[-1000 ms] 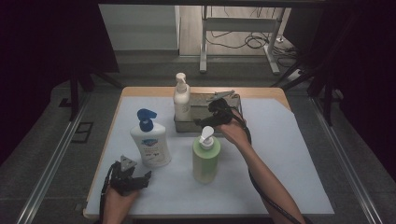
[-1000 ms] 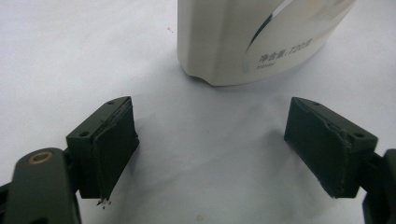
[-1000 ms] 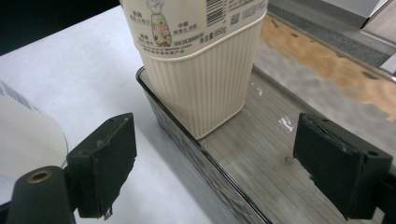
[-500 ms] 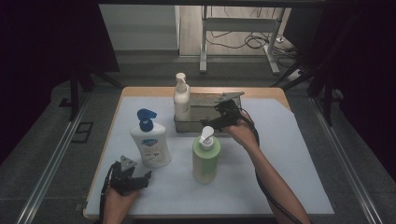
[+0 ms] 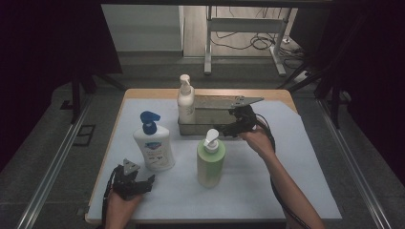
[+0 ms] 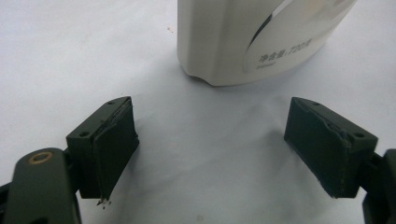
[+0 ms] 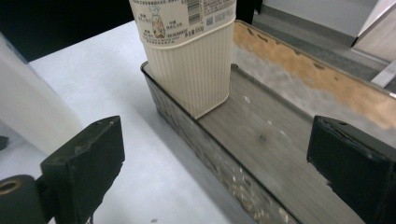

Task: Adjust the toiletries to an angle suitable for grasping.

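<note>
Two tools are at work on the bench (image 5: 296, 162). The right tool (image 5: 228, 130) hovers at the near wall of the metal tray (image 7: 261, 140), its jaws just opened wide with nothing between them — the cream bottle (image 7: 189, 56) stands upright in the tray's end. The left tool (image 5: 136, 183) rests near the bench's front edge, jaws wide open and empty, just before the white pump bottle (image 6: 247, 37) — a green bottle (image 5: 210, 160) stands well to the right of it.

Cream bottle (image 5: 186, 98) in the tray's (image 5: 210, 129) left end; two pump bottles (image 5: 154, 143) in front, on the cloth (image 5: 296, 162).
</note>
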